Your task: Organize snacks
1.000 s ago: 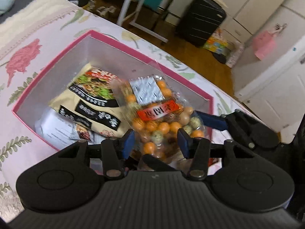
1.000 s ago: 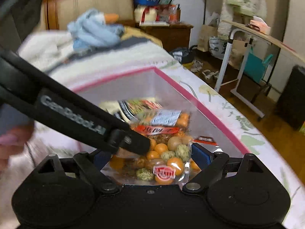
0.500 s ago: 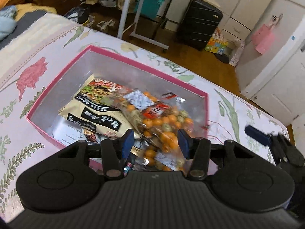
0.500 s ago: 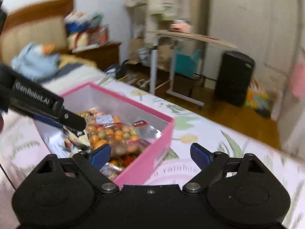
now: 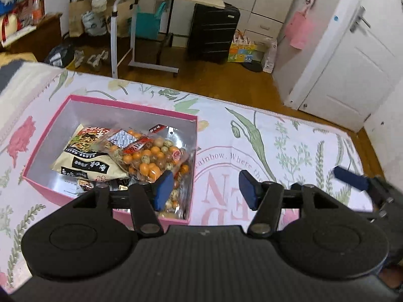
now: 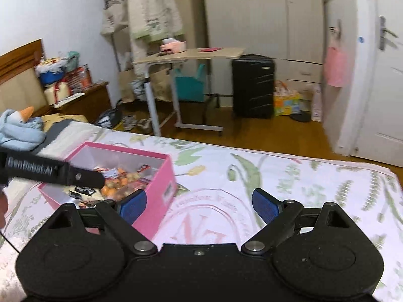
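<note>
We see a bedroom with a brown wood floor (image 6: 272, 130) and white walls. A small rolling table (image 6: 191, 54) stands by a black suitcase (image 6: 252, 85) — white cupboards (image 6: 264, 25) behind, a white door (image 5: 352, 58) nearby.

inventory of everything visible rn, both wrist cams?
box: 1, pink outside, grey inside, on the bedspread, left side
bag of snack balls: 1, clear with orange and green balls, in the box, right part
noodle packet: 1, cream and black, in the box, partly under the bag
bedspread: 1, white with floral print
rolling table: 1, beige top, on the floor beyond the bed
suitcase: 1, black, by the wardrobe
door: 1, white, far right
left gripper: open, empty, over the box's right wall
right gripper: open, empty, over the bedspread
</note>
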A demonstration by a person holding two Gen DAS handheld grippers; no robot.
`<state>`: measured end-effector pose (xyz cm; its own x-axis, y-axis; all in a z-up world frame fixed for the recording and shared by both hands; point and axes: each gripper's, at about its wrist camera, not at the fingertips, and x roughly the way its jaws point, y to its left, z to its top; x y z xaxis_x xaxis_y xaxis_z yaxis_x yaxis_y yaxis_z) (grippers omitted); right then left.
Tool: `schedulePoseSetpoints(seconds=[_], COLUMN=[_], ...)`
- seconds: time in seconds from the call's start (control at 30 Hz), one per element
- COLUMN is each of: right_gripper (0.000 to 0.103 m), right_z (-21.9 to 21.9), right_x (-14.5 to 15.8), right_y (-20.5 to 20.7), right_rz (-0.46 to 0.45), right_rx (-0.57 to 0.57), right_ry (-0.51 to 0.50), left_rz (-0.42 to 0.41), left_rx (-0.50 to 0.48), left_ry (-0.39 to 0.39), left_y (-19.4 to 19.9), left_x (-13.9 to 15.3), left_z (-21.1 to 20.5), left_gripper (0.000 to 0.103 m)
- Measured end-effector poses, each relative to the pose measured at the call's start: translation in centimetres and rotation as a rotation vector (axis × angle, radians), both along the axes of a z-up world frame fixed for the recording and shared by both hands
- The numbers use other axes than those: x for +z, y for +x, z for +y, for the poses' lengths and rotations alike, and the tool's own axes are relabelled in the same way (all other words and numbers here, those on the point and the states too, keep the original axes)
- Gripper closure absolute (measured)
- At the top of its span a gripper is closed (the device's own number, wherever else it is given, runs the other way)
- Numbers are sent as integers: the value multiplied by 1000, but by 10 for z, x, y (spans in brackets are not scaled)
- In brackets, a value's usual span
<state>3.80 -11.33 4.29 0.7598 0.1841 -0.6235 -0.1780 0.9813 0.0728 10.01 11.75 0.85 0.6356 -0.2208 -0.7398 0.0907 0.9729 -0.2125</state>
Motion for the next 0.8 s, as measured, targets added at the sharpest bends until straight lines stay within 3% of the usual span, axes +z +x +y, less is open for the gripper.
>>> schedulePoseSetpoints(seconds=[0.1,0.13,0.23,0.4,0.53,0.67,0.8], right_gripper=[10,10,10,8,2,2,2], right_z=[-11,-15,-24,-32,-34,-31,-33], right_x=[7,9,14,15,11,5,4], right_y=[-8,-11,-22,-43,-52,-54,-57], right_rz=[19,21,31,41,57,93,87], right_rx=[-76,-84,-123,-169,-198,-244,-250], right_ry=[-35,-33,-36,-27,-39,-104,-86], left_rz=[-15,-31,-41,-65,-72,-68,-58], left_rx=[-23,-41,-60,-68,-46,-34,-27], left_ry=[34,44,64,76,108,121,140], left_y=[-19,-27,-42,-58,-66,-63,-61], left_x=[5,6,11,13,9,4,-2], left_z=[-15,-20,-30,-36,-37,-38,-41], left_gripper=[34,26,23,5,3,3,3])
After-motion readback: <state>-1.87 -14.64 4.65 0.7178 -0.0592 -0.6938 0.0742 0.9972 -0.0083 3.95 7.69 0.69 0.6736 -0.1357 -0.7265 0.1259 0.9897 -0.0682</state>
